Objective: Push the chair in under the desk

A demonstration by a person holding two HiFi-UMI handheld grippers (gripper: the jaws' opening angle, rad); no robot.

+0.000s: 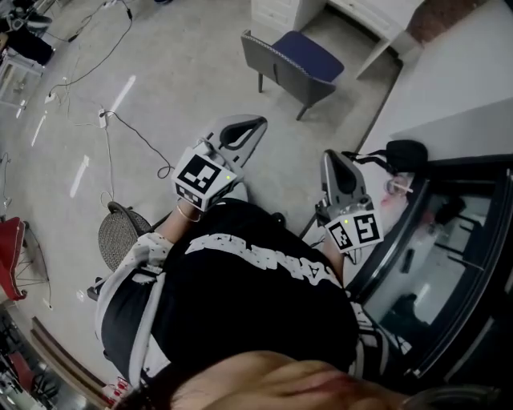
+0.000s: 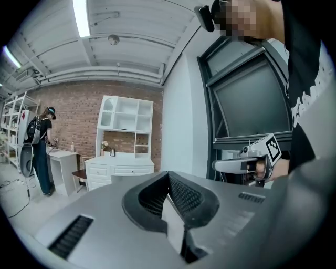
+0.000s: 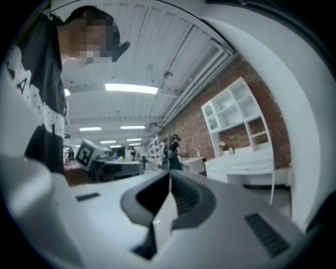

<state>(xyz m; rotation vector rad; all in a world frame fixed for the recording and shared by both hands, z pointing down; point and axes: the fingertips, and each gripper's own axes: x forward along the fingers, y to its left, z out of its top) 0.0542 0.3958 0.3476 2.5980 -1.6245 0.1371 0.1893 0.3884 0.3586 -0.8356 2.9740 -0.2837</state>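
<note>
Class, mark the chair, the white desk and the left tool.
chair (image 1: 309,54), head view, blue seat
white desk (image 1: 272,10), head view, drawer unit
left tool (image 1: 258,122), head view, closed jaw tips

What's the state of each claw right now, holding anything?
Left claw: closed, holding nothing.
Right claw: closed, holding nothing.

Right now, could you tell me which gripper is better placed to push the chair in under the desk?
Probably the left gripper: shut and empty, it points at the grey back of the chair. The right gripper, also shut, sits further from it.
</note>
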